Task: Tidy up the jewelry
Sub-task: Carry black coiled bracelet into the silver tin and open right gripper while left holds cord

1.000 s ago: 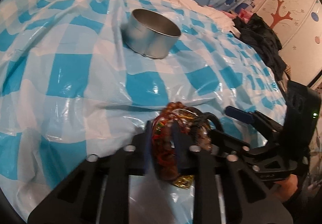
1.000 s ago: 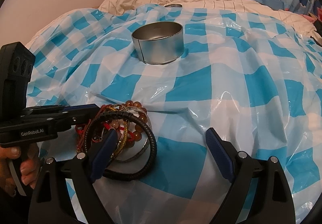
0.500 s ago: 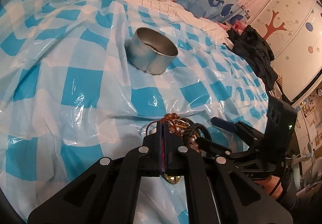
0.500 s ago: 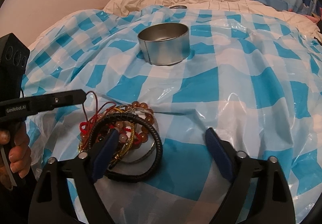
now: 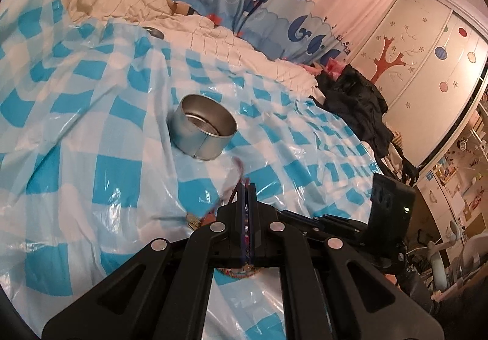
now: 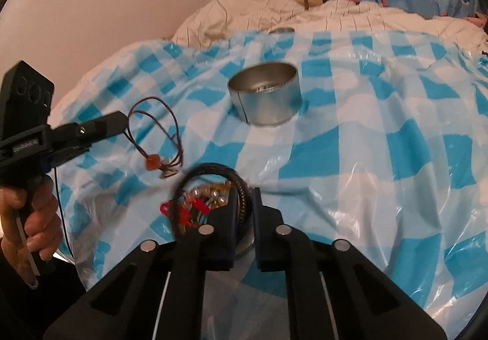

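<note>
Checked plastic covers the bed, where the tin (image 6: 264,94) sits straight ahead of both tools, the left tool (image 6: 117,123) pinched on a cord necklace (image 6: 155,132) and nearer it, the right tool (image 6: 243,202) apparently closed (blurred view) on a black braided bracelet (image 6: 235,179).

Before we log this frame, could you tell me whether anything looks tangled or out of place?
Yes: the jewelry pile is a tangle, with the black braided bracelet in the right gripper overlapping it. The tin sits tilted on the rumpled sheet.

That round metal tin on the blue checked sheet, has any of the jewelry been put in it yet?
No, the metal tin shows only its bare shiny inside, while the jewelry pile lies on the checked sheet.
</note>
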